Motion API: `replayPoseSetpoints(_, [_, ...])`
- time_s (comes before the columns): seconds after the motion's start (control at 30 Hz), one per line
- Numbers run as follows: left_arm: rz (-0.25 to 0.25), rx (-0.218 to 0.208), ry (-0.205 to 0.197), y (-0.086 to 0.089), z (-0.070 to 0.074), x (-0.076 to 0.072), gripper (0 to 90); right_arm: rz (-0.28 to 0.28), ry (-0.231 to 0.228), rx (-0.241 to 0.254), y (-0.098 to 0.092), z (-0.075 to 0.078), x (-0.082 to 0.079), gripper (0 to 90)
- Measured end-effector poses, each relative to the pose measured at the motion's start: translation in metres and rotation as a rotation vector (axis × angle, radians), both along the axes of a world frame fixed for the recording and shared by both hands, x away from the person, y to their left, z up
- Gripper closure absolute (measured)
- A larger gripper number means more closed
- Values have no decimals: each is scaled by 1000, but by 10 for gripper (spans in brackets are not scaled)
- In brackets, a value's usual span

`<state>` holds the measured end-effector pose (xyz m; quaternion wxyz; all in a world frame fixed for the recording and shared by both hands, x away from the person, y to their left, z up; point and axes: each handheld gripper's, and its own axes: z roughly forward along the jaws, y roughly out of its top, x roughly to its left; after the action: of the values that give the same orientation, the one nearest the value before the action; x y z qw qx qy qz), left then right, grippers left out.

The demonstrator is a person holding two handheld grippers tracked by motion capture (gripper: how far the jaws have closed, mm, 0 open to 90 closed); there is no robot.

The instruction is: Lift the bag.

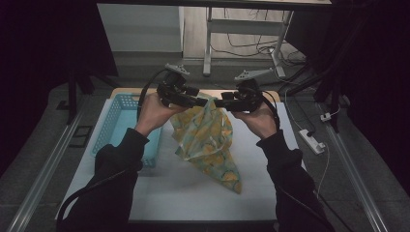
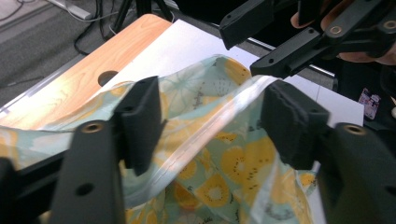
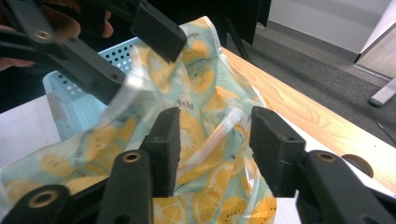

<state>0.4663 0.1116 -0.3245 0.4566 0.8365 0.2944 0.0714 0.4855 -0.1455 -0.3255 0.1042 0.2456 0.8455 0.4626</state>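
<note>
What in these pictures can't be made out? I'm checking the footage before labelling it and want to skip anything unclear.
- Blue basket, high view: its near right part is hidden by the left forearm.
- Lemon-print bag, both gripper views: cut off by the bottom edge; small printed lettering too blurred to read.
- Left gripper and right gripper, high view: too dark and small to tell whether the pads touch the bag.

This looks like a lab or test room set up for recording. A wooden tabletop [image 1: 285, 96] (covered by a white mat [image 1: 183, 188]) stands between dark curtains [image 1: 43, 58] on grey carpet [image 1: 29, 179]. Loose cables [image 1: 251, 48] trail past metal desk legs [image 1: 208, 43] behind it, a power strip [image 1: 312, 141] lies on the floor, and aluminium rails [image 1: 43, 169] flank the table.
</note>
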Motion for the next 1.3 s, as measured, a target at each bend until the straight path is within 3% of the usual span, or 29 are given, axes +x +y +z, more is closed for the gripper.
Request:
replayPoseSetpoints(0.07, [-5, -11, -6, 2, 1, -2, 315, 2, 1, 3, 0, 0, 0, 489])
replayPoseSetpoints(0.33, [-26, 48, 13, 6, 4, -10, 148, 8, 6, -1, -2, -1, -2, 437])
replayPoseSetpoints(0.5, [-32, 52, 22, 15, 10, -14, 85, 7, 0, 11, -4, 3, -4, 416])
replayPoseSetpoints(0.67, [-1, 42, 21, 27, 13, -19, 48, 14, -7, 14, -6, 5, -8, 388])
replayPoseSetpoints(0.93, [49, 35, 8, 45, 0, -31, 5, 12, -13, 28, -6, 1, -13, 258])
replayPoseSetpoints(1.3, [85, -18, -19, 71, -26, -50, 0, 5, -14, 32, -11, -20, -24, 103])
